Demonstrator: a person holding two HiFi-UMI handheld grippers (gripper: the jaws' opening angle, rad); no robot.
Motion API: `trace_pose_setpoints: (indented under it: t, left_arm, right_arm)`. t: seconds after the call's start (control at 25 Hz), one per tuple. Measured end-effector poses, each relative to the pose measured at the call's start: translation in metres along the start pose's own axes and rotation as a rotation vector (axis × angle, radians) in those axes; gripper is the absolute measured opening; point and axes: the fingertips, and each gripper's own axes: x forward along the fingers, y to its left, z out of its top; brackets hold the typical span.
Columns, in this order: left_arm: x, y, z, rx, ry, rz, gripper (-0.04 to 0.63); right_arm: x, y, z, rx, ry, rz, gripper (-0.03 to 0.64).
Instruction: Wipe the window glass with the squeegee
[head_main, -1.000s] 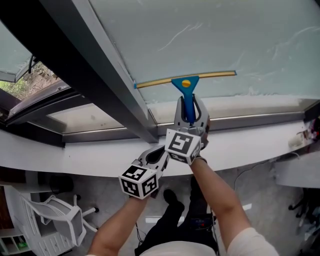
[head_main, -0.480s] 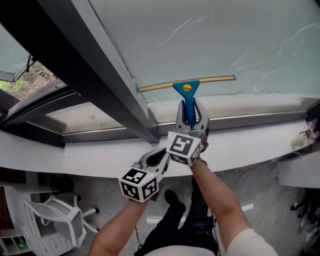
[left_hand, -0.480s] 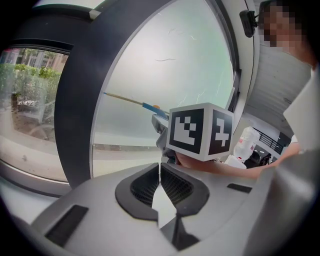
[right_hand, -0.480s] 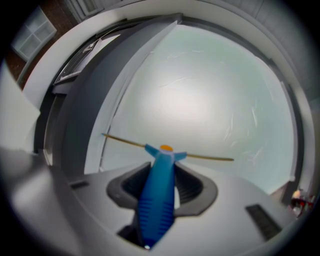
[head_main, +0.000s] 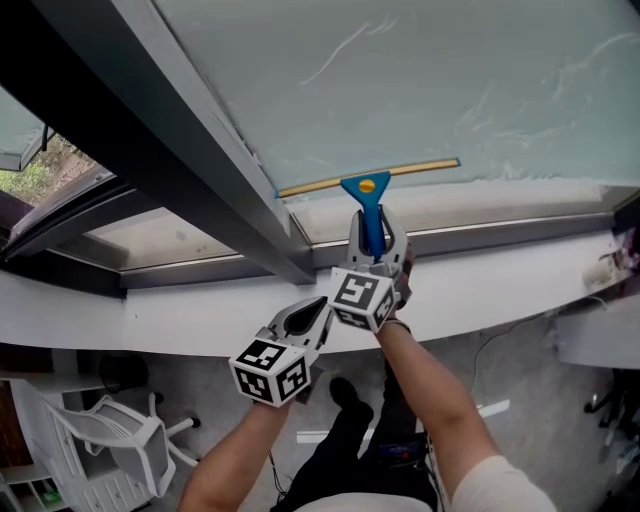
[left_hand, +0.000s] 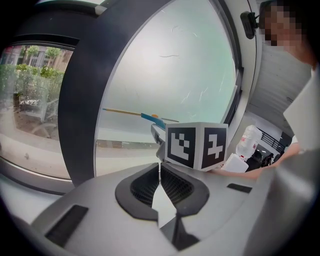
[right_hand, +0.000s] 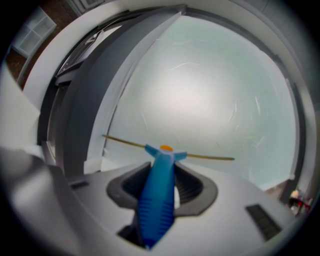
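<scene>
We're looking into soft daylight pouring through the window glass (head_main: 420, 90) — bright, milky glare at its centre in the right gripper view, where the squeegee (right_hand: 157, 195) handle blurs up close. Both gripper views bend and darken at their edges.

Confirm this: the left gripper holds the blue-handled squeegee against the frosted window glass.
Wrong gripper. The right gripper holds the blue-handled squeegee against the frosted window glass; the right gripper view shows its jaws shut on the handle.

Blue-handled squeegee (head_main: 368, 200), blade seemingly against the streaky window glass (head_main: 420, 80).
</scene>
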Motion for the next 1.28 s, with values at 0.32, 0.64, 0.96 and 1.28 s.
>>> trace_pose_setpoints:
  t: [0.32,0.64,0.96,1.28]
  left_arm:
    - [0.006,0.005,-0.009,-0.01,0.012,0.007,0.034]
    - [0.011,0.006,-0.017,-0.018,0.025,0.007,0.034]
    - [0.014,0.008,-0.024,-0.018,0.036,0.01,0.034]
    - [0.015,0.007,-0.026,-0.02,0.032,0.004,0.034]
  right_arm:
    - [0.003,0.005,-0.021,-0.023,0.021,0.004,0.155]
    - [0.007,0.012,-0.048,-0.046,0.073,0.018,0.155]
    - [0.01,0.017,-0.066,-0.029,0.111,0.024,0.155]
    - [0.012,0.024,-0.089,-0.025,0.182,0.057,0.155]
